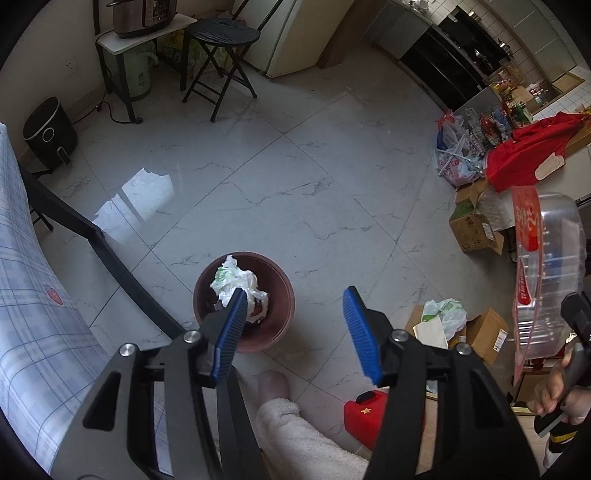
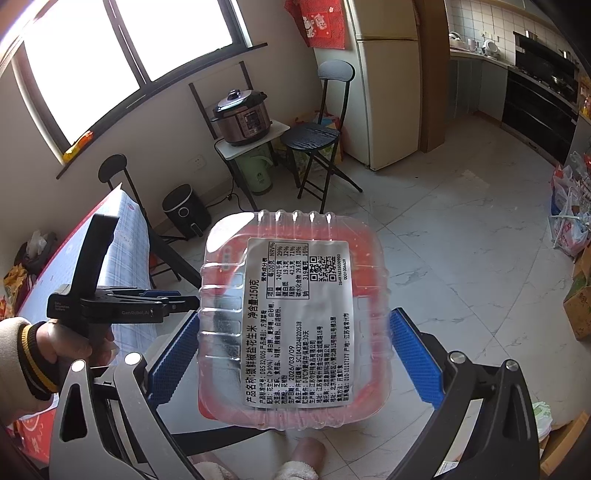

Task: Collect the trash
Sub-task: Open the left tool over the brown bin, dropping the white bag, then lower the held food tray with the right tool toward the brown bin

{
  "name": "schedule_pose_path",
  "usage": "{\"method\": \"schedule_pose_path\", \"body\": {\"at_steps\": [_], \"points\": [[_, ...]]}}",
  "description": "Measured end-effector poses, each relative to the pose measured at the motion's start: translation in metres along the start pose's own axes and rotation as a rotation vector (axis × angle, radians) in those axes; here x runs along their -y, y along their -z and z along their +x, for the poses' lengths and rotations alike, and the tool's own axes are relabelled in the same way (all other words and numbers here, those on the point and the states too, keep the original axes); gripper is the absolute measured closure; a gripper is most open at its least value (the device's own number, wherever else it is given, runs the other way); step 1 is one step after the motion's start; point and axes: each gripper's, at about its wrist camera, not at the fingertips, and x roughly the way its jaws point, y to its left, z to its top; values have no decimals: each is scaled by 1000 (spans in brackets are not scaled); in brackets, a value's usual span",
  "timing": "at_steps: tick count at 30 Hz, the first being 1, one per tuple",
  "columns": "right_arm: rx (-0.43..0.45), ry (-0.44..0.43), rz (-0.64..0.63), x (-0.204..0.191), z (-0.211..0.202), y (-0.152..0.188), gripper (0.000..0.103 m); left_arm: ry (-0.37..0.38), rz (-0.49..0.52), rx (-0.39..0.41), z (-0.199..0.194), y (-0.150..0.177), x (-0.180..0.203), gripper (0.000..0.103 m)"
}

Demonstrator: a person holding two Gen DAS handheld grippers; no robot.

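A brown round trash bin (image 1: pixel 282 295) stands on the tiled floor with crumpled white paper (image 1: pixel 236 280) in it. My left gripper (image 1: pixel 293 321) is open and empty, held above the bin's right side. My right gripper (image 2: pixel 293 354) is shut on a clear plastic snack box (image 2: pixel 291 317) with a red lid and a white printed label, held in the air. That box also shows at the right edge of the left wrist view (image 1: pixel 546 273). The left gripper shows from the side in the right wrist view (image 2: pixel 184 297).
A table with a checked blue cloth (image 1: pixel 33 295) and black legs stands at the left. Cardboard boxes (image 1: pixel 476 229) and plastic bags (image 1: pixel 454 151) line the right. A black stool (image 1: pixel 221 48), an air fryer (image 1: pixel 50 129) and a fridge (image 1: pixel 295 33) stand at the back.
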Motion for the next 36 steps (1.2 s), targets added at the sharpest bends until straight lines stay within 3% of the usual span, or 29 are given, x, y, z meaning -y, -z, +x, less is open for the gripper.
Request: {"method": "schedule_pose_path", "body": {"at_steps": [4, 9, 15, 22, 30, 36], "points": [[-17, -5, -12, -2, 6, 2, 6, -21, 2, 58, -30, 4, -4, 42], [-68, -29, 16, -5, 28, 10, 5, -87, -19, 188, -90, 21, -19, 18], [-150, -76, 52, -25, 76, 21, 5, -174, -85, 290, -152, 60, -48, 7], [-244, -85, 45, -61, 136, 23, 5, -253, -154, 322, -199, 90, -91, 6], [-274, -65, 20, -87, 167, 13, 5, -297, -240, 352, -234, 121, -131, 6], [-308, -48, 24, -87, 182, 13, 4, -308, -255, 344, -239, 131, -139, 6]]}}
